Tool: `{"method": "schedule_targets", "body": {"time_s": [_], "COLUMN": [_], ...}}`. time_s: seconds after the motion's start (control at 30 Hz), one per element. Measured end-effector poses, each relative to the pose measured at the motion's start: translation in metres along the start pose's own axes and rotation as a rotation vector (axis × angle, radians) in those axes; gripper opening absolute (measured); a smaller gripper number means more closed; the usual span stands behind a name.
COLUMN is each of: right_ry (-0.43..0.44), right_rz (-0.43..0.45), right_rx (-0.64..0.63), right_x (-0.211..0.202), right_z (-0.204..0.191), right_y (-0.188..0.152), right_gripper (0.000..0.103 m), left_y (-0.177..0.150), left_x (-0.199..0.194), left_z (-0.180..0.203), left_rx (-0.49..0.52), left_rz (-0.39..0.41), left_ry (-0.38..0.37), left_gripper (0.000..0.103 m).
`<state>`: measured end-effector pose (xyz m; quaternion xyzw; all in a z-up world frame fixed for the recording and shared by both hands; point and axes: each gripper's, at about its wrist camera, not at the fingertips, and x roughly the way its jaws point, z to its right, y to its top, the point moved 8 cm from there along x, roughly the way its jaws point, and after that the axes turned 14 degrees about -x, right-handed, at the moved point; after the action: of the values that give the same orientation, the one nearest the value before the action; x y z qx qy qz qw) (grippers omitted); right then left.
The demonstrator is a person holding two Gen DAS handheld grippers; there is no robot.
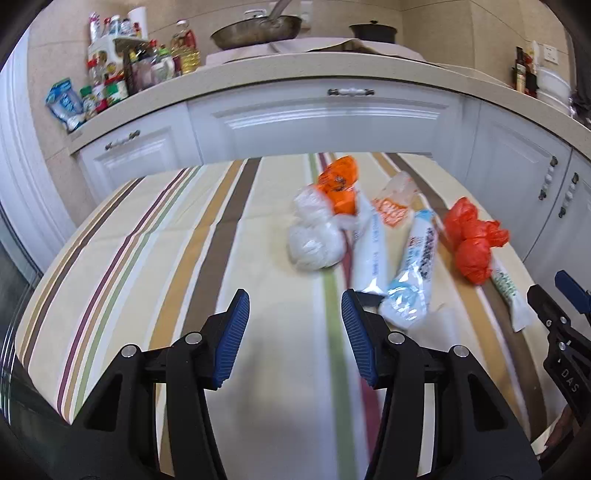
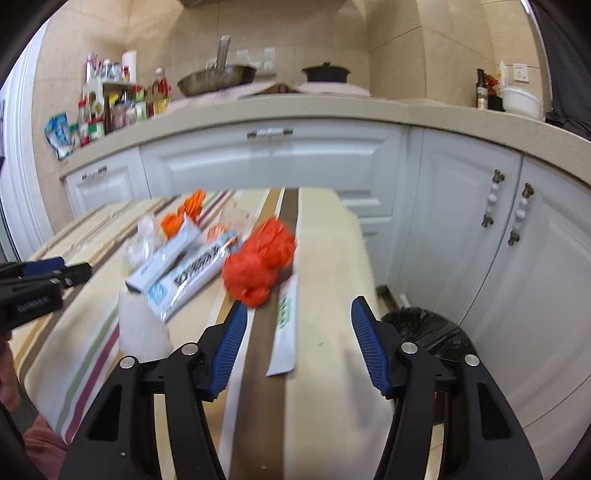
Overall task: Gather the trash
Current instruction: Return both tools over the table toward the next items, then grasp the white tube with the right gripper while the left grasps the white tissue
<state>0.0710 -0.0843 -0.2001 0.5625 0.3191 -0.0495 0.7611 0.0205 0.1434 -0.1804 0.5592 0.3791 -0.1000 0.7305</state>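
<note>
Trash lies on the striped tablecloth (image 1: 147, 236): a crumpled red plastic bag (image 1: 471, 240) (image 2: 260, 266), a white-green chopstick sleeve (image 1: 511, 295) (image 2: 284, 332), a blue-white wrapper (image 1: 410, 273) (image 2: 192, 280), a white tube wrapper (image 1: 367, 251) (image 2: 162, 258), a clear crumpled bag (image 1: 314, 236) (image 2: 140, 240) and an orange packet (image 1: 340, 184) (image 2: 184, 214). My left gripper (image 1: 295, 325) is open and empty, just short of the wrappers. My right gripper (image 2: 299, 332) is open and empty, over the chopstick sleeve, near the red bag.
A bin lined with a black bag (image 2: 432, 332) stands on the floor right of the table. White cabinets (image 1: 325, 122) and a counter with bottles (image 1: 122, 81), a pan (image 1: 255, 29) and a pot (image 1: 373, 31) lie behind. A white paper piece (image 2: 140, 328) lies near the table's front.
</note>
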Motion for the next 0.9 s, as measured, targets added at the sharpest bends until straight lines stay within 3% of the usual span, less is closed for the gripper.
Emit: {"method": "schedule_targets", "body": {"time_s": [0.23,0.4,0.47,0.9], "right_ry": [0.001,0.016,0.024,-0.022], "right_rz": [-0.084,-0.107,-0.115,-0.059], "right_rx": [-0.001,-0.001,-0.007,0.024], "right_x": [0.013,0.016,0.017,-0.007], "right_z": [-0.008,-0.012,-0.015,0.008], "right_y": [-0.016,-0.021,-0.023,-0.02], "right_gripper": [0.044,0.021,0.016,0.015], "left_y": [-0.011,-0.016,-0.017,-0.027], "left_x": [0.003,0.007,0.007,-0.005], "left_z": [-0.02,-0.019,-0.016,0.041], "left_rx": [-0.039,-0.039,-0.036,0.023], "left_rz": [-0.019,-0.04,-0.045,-0.058], "left_ry": [-0.004,-0.02,-0.029,-0.139], "left_gripper": [0.051,0.051,0.058,0.064]}}
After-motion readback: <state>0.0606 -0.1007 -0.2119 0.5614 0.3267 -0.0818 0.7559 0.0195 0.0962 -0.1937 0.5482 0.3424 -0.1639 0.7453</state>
